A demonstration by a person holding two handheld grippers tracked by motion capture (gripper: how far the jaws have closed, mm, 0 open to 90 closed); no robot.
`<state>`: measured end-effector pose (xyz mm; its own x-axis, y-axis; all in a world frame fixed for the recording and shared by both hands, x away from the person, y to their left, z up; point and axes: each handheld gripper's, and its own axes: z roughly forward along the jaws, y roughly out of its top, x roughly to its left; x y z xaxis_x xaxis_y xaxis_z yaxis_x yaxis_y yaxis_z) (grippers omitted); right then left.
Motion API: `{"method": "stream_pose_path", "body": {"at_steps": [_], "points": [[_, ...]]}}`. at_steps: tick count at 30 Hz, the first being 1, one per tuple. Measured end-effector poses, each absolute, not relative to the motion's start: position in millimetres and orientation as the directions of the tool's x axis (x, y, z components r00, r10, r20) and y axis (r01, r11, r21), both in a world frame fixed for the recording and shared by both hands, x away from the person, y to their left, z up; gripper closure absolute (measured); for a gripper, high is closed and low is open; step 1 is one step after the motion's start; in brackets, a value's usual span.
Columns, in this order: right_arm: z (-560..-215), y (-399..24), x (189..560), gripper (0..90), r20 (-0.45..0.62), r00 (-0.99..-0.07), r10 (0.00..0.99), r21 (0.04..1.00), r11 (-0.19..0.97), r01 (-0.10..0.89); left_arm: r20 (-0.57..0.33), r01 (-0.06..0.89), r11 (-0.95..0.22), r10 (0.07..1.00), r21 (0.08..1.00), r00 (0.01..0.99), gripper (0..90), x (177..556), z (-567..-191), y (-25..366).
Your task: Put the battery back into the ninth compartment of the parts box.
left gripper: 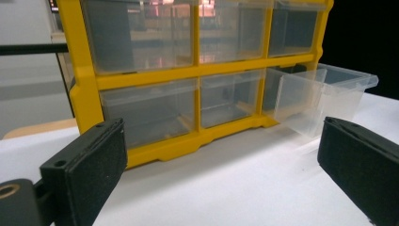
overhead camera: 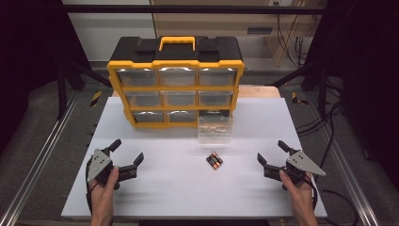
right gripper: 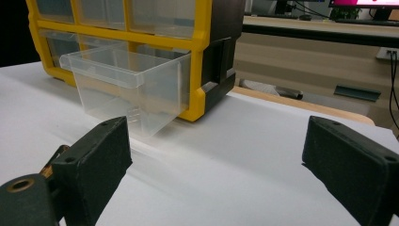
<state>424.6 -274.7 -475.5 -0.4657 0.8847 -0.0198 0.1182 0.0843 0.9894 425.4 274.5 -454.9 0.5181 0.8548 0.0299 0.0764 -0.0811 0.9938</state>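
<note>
batteries (overhead camera: 214,161) lie on the white table (overhead camera: 179,188) in a small bunch, between the two grippers and a bit closer to the right one. they sit in front of the clear drawer (overhead camera: 215,127), which is pulled out of the bottom right slot of the yellow organizer (overhead camera: 176,87). their long axis runs diagonally, from near left to far right in the high view, roughly pointing toward the drawer.

right gripper (overhead camera: 273,157) rests at the right side of the table, jaws spread wide, nothing between them. the batteries lie to its left and about level with it, so a reach across to the left looks like the next move. left gripper (overhead camera: 127,153) sits at the left side, jaws also wide apart and empty, farther from the batteries.

high view gives the full layout: batteries, both grippers, drawer sticking out. left gripper view looks at the organizer front (left gripper: 183,75) and the drawer (left gripper: 324,96) from the side, with bare table between its jaws. right gripper view shows the drawer (right gripper: 131,89) close up and looking empty from that angle, plus what may be a battery end (right gripper: 49,167) peeking behind its left jaw, too hidden to be sure.
</note>
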Motion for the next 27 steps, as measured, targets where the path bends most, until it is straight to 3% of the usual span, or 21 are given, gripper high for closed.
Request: {"method": "stream_pose_path", "body": {"at_steps": [9,12,20,27], "points": [[-474.1,-264.7,423.7,5.4,-0.001,-0.456,0.890,0.982,0.086,0.165,0.032,0.078,-0.083,0.857,0.993,0.514,1.9,423.9,-454.0,274.1],[-472.6,-259.2,423.9,6.1,0.038,-0.446,0.894,0.973,0.070,0.222,0.033,0.079,-0.086,0.855,0.993,0.517,1.8,423.9,-454.4,272.4],[-469.8,-234.1,422.2,6.8,0.041,-0.486,0.873,0.878,0.201,0.435,0.028,0.080,-0.077,0.870,0.994,0.493,1.1,421.9,-453.1,274.0],[-475.1,-212.5,425.3,6.8,0.052,-0.526,0.849,0.839,0.248,0.483,0.018,0.080,-0.066,0.874,0.995,0.486,0.6,422.1,-454.8,275.4]]}}
